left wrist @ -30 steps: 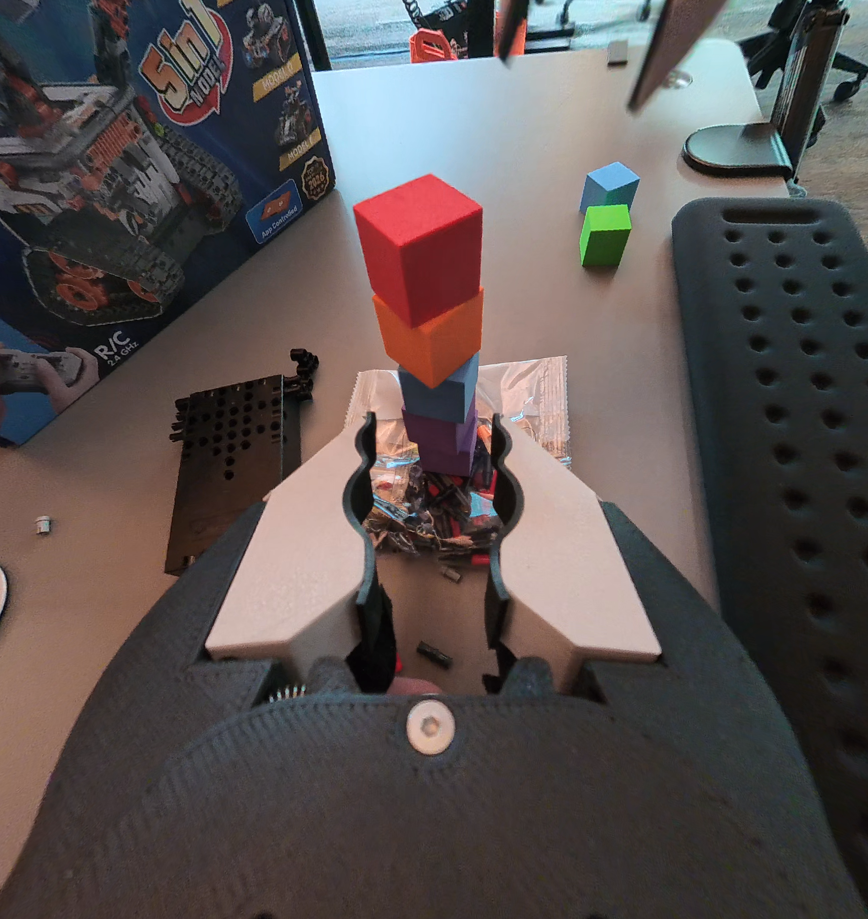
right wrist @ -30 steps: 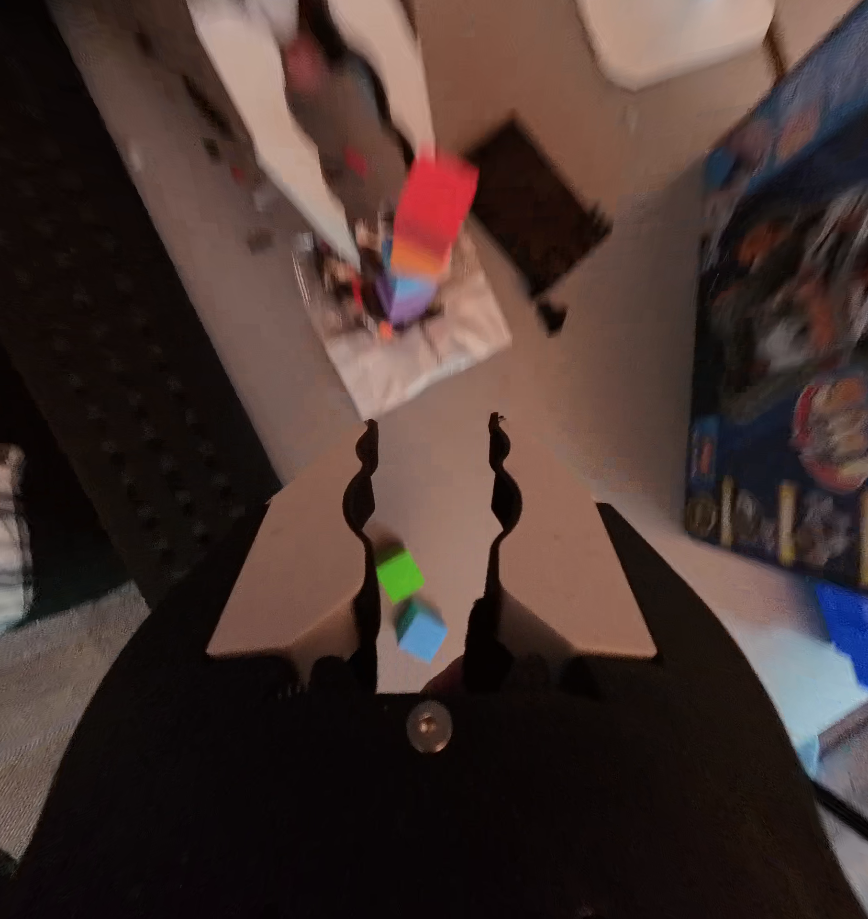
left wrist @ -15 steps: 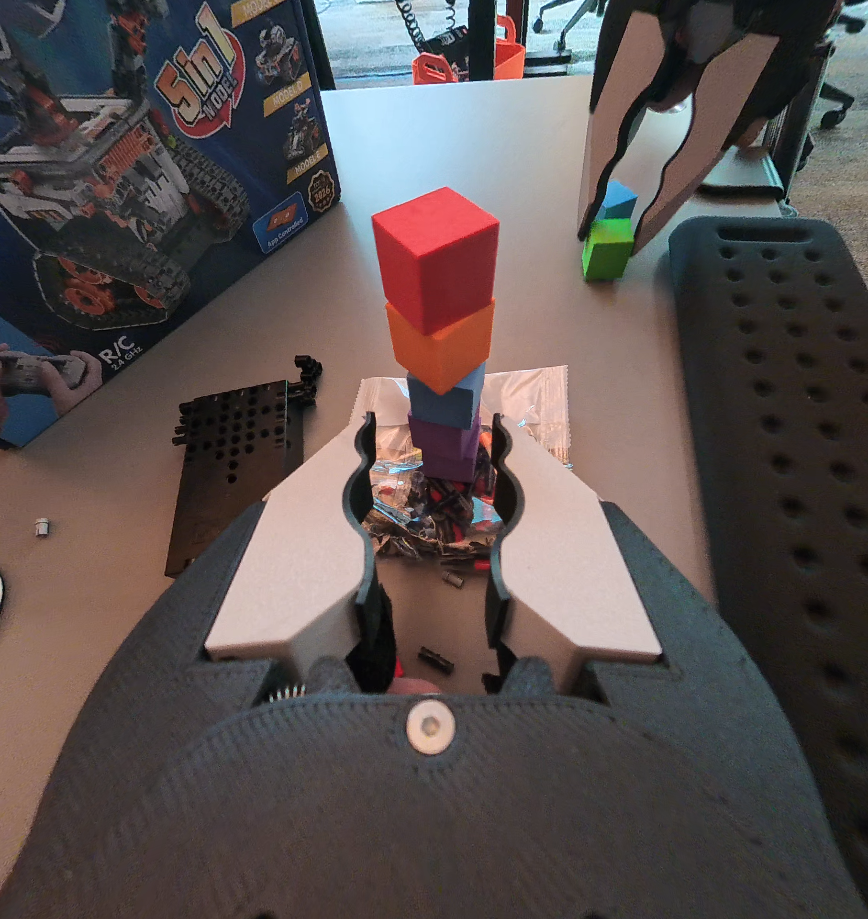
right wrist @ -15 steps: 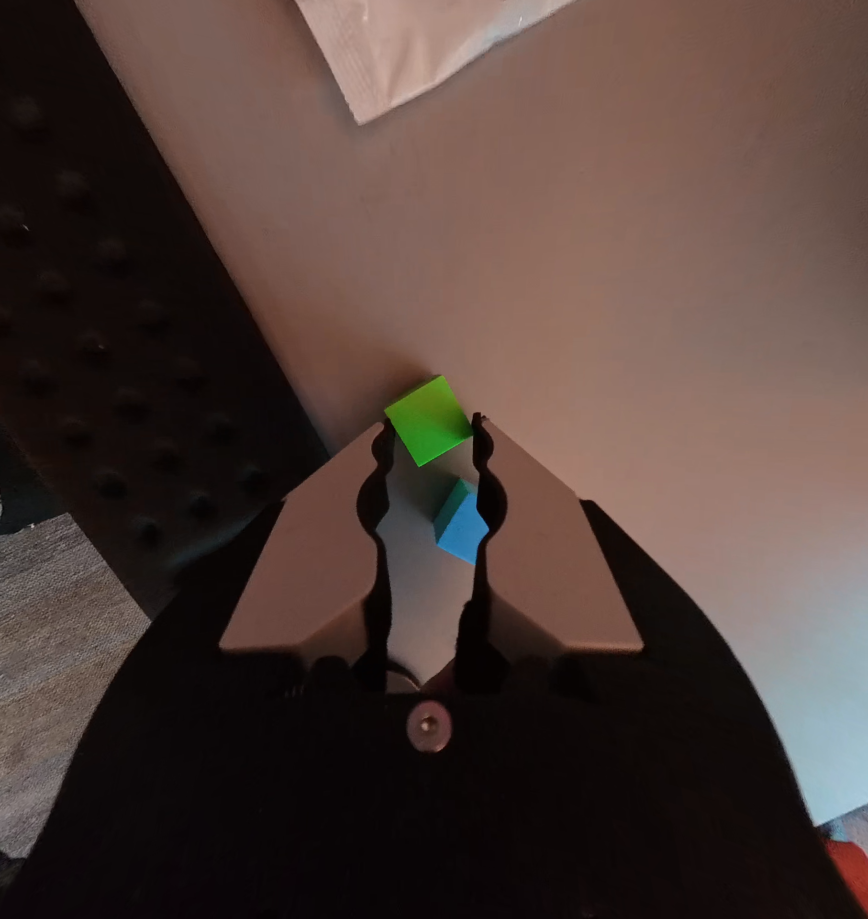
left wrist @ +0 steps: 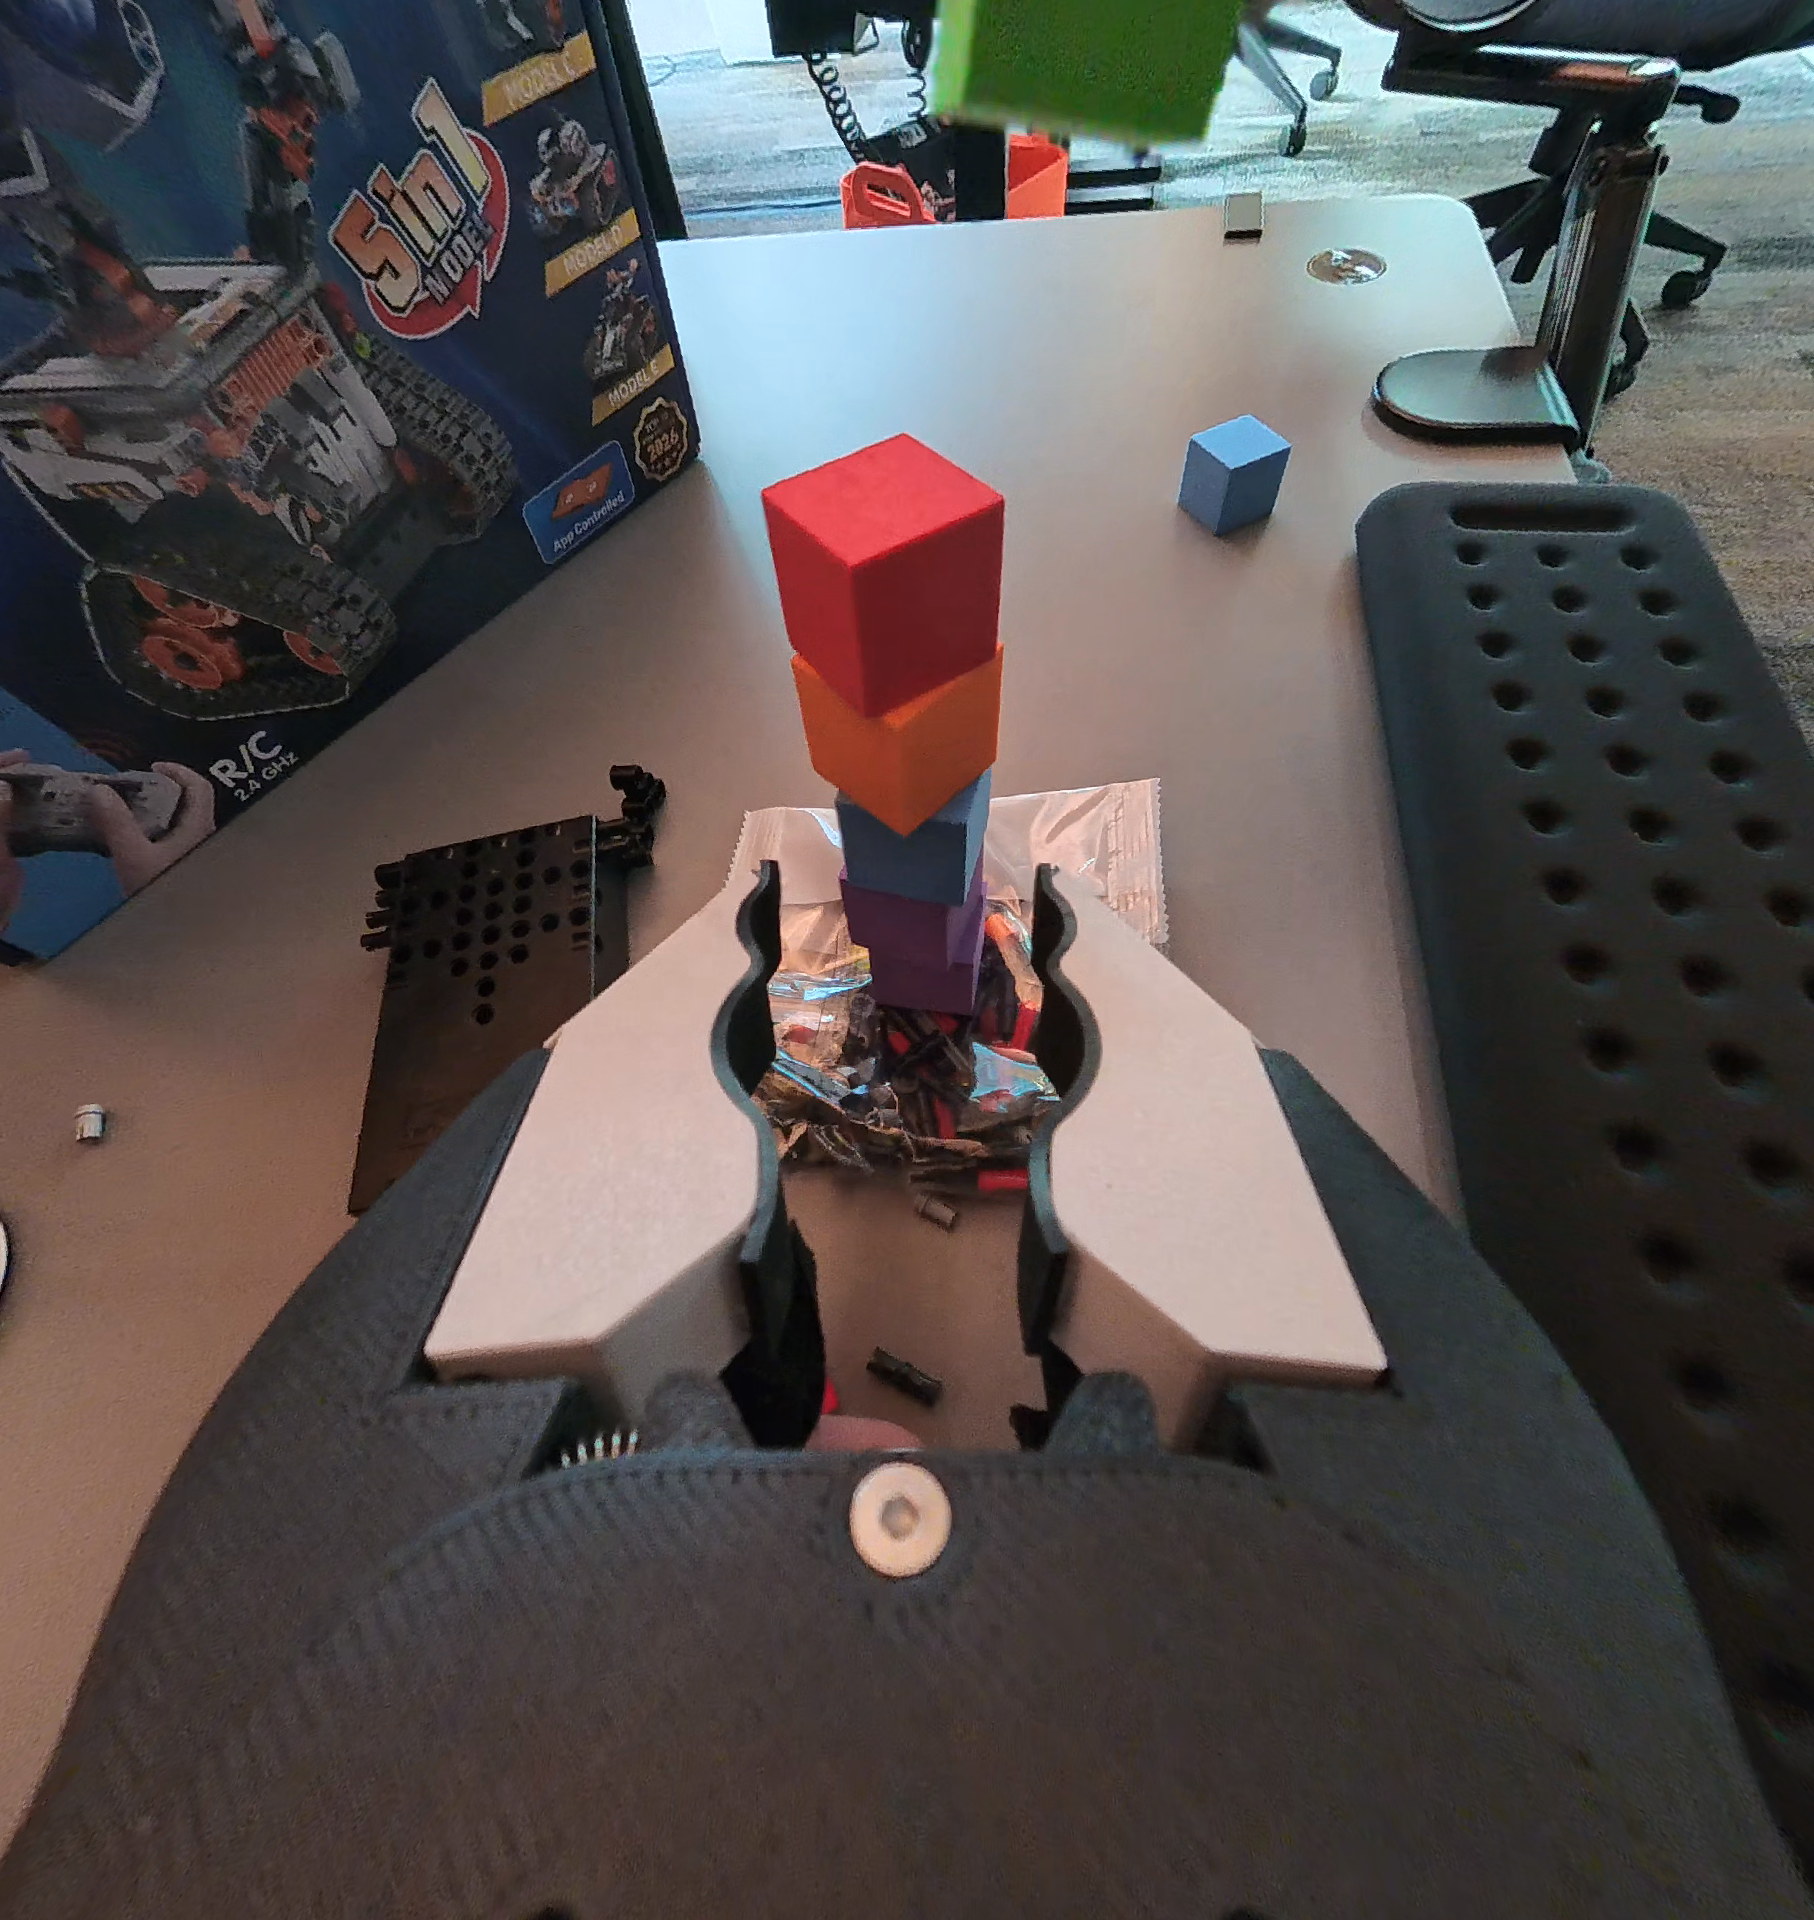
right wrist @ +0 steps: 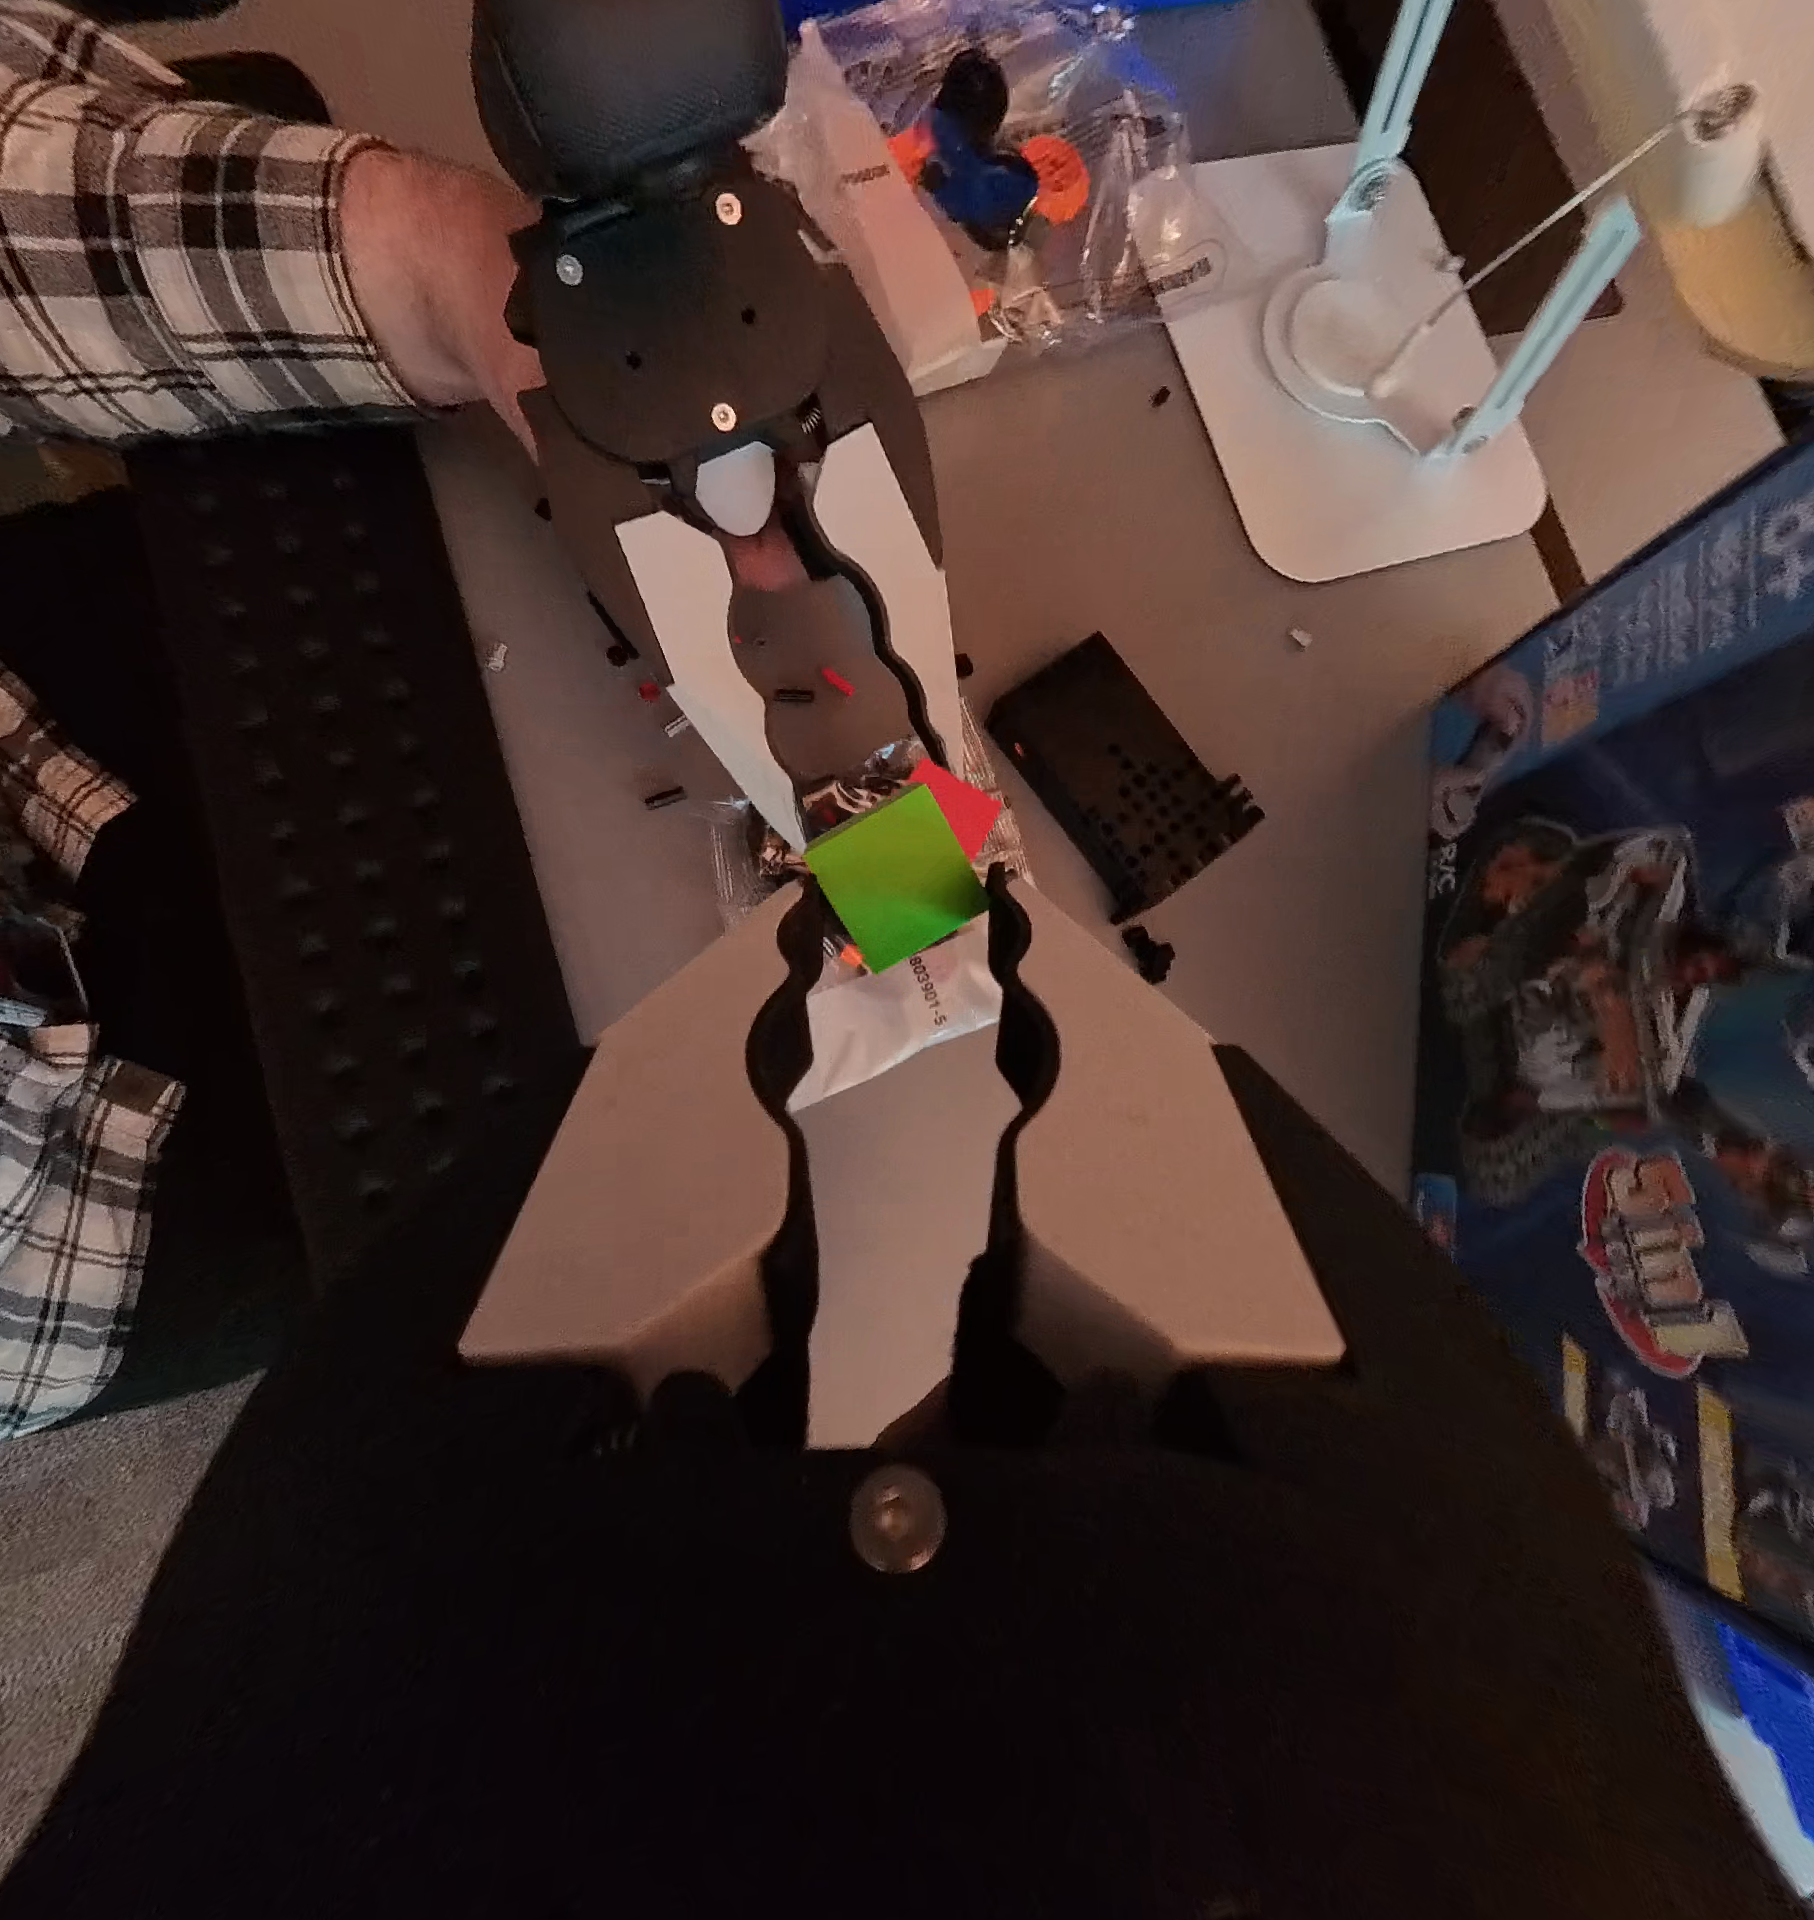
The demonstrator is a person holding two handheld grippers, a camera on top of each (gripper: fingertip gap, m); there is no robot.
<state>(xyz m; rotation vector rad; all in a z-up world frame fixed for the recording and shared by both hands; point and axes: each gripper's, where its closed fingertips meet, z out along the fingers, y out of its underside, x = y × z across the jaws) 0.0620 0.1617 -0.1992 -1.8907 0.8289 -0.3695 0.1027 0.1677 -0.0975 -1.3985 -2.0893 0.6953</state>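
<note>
Room: an office, with rolling chairs and carpet beyond the far edge of a grey table [left wrist: 1038,343].
Table left edge: a blue toy box [left wrist: 259,364] stands there; a black perforated plate [left wrist: 498,997] lies in front of it.
Table right edge: a dark perforated pad [left wrist: 1630,883] runs along it.
Tower: red cube [left wrist: 887,566] on orange cube [left wrist: 898,732], then blue-grey and purple ones, standing on a clear bag of small parts [left wrist: 913,1060] mid-table.
Changed: half a second ago the green cube [right wrist: 898,875] sat on the table beside the light blue cube [left wrist: 1233,473]; now it is lifted, over the tower's red top, and the blue one sits alone near the far right corner.
Right claw [right wrist: 898,899]: pinching the green cube at its tips.
Left claw [left wrist: 908,899]: spread, empty, low around the purple base, not touching it as far as shows.
Meaning: the green cube appears ready to go on top.
</note>
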